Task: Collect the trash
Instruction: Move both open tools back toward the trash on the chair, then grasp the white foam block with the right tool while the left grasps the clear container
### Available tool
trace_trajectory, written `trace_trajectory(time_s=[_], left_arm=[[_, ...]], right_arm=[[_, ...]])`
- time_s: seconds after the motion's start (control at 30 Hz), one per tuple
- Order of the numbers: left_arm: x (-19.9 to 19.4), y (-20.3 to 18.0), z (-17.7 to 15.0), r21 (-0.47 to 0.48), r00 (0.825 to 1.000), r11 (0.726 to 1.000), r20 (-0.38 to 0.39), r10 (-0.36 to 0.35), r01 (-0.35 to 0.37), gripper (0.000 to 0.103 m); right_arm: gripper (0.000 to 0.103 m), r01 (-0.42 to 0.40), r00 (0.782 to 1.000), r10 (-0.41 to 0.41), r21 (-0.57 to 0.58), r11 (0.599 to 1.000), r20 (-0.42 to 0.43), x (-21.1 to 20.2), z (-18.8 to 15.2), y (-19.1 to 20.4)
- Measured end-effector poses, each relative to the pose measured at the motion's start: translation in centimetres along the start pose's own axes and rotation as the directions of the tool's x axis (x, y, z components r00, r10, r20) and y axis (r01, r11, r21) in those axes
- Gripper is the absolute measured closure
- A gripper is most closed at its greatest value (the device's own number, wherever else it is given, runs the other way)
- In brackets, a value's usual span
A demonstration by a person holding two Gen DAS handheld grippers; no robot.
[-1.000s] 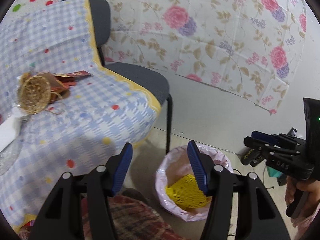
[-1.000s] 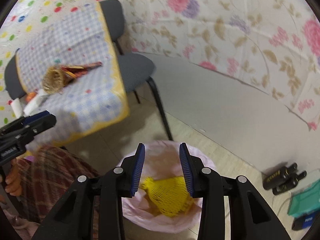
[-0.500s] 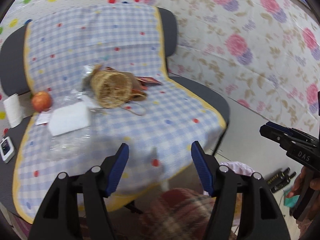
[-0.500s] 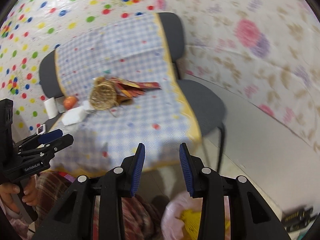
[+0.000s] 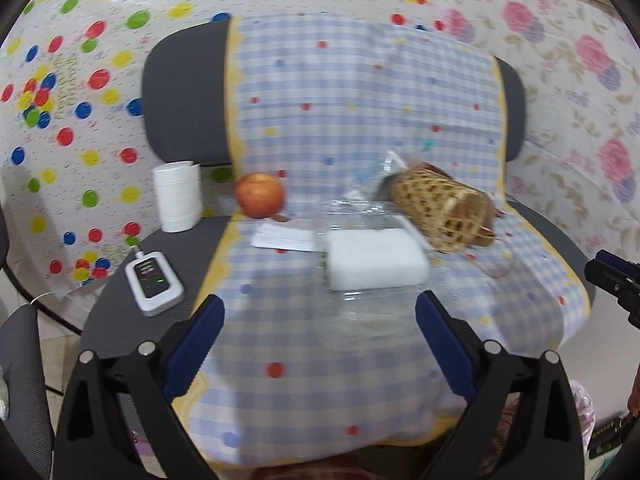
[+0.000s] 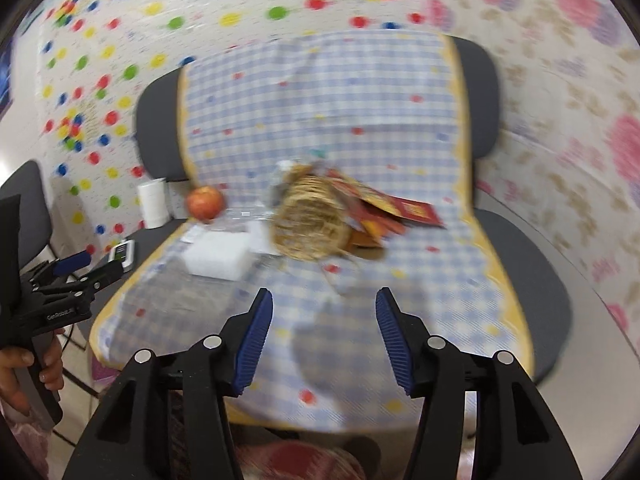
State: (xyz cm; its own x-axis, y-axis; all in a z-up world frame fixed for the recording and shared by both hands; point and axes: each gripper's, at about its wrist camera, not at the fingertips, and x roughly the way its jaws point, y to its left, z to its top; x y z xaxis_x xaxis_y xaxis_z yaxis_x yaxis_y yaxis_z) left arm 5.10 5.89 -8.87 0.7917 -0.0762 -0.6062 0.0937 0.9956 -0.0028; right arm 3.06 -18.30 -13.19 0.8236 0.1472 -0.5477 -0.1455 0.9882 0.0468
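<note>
Left wrist view: clear plastic wrap (image 5: 360,216) lies on the checked cloth (image 5: 340,360) beside the wicker basket (image 5: 440,212), a white block (image 5: 374,258) on it and an apple (image 5: 260,200) beyond. Left claw (image 5: 318,344) and right claw (image 6: 324,334) hover wide open, empty.

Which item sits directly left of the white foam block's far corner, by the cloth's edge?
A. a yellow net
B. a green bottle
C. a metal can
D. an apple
D: the apple rests on the checked cloth just beyond and left of the white foam block, with the woven basket lying on its side to the right; both tongs hang open and empty.
</note>
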Motion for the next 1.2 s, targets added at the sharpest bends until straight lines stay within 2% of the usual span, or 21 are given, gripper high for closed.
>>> trace_trajectory(time_s=[0.13,0.33,0.57,0.73,0.8,0.83,0.87,0.9,1.0,1.07,1.2], left_arm=[[1.6,2.6,-0.1,-0.032,0.998,0.997,-0.018,0.067,-0.068,0.009],[4.1,4.6,-0.3,-0.08,0.992,0.99,-0.06,0.111,-0.115,0.009],[5.4,5.8,-0.3,-0.099,0.988,0.986,-0.085,0.13,-0.138,0.009],[5.7,5.6,-0.3,-0.094,0.989,0.988,-0.095,0.117,-0.126,0.009],[5.7,5.4,-0.2,-0.088,0.988,0.987,-0.094,0.123,-0.132,0.009],[5.7,5.3,-0.2,-0.086,0.988,0.987,-0.096,0.125,-0.133,0.009],[5.7,5.3,-0.2,-0.086,0.988,0.988,-0.098,0.123,-0.131,0.009],[5.7,5.2,-0.2,-0.087,0.988,0.988,-0.099,0.12,-0.129,0.009],[5.3,4.9,-0.2,-0.082,0.989,0.989,-0.098,0.112,-0.12,0.009],[5.0,4.6,-0.1,-0.071,0.99,0.991,-0.093,0.105,-0.112,0.009],[4.7,3.8,0.0,-0.056,0.993,0.995,-0.093,0.073,-0.079,0.009]], right_arm=[[0.048,-0.091,0.995,0.088,-0.069,0.994,-0.041,4.0,1.3,3.7],[0.053,-0.145,0.987,0.131,-0.164,0.976,-0.094,9.3,2.1,7.7],[0.047,-0.159,0.983,0.124,-0.287,0.945,-0.138,14.2,2.8,10.6],[0.048,-0.13,0.981,0.067,-0.356,0.925,-0.184,16.6,2.1,11.4],[0.048,-0.092,0.979,0.011,-0.397,0.913,-0.202,17.4,1.3,11.6],[0.051,-0.087,0.982,0.009,-0.409,0.908,-0.189,17.3,1.0,11.7],[0.06,-0.079,0.983,0.001,-0.421,0.904,-0.182,17.3,0.9,11.8],[0.061,-0.061,0.985,-0.015,-0.424,0.903,-0.172,17.2,0.9,11.8],[0.065,-0.111,0.983,0.056,-0.323,0.94,-0.175,16.4,2.2,10.5],[0.07,-0.108,0.988,0.068,-0.292,0.95,-0.142,15.4,3.2,10.1],[0.071,-0.119,0.992,0.108,-0.195,0.974,-0.064,12.0,5.5,8.9]])
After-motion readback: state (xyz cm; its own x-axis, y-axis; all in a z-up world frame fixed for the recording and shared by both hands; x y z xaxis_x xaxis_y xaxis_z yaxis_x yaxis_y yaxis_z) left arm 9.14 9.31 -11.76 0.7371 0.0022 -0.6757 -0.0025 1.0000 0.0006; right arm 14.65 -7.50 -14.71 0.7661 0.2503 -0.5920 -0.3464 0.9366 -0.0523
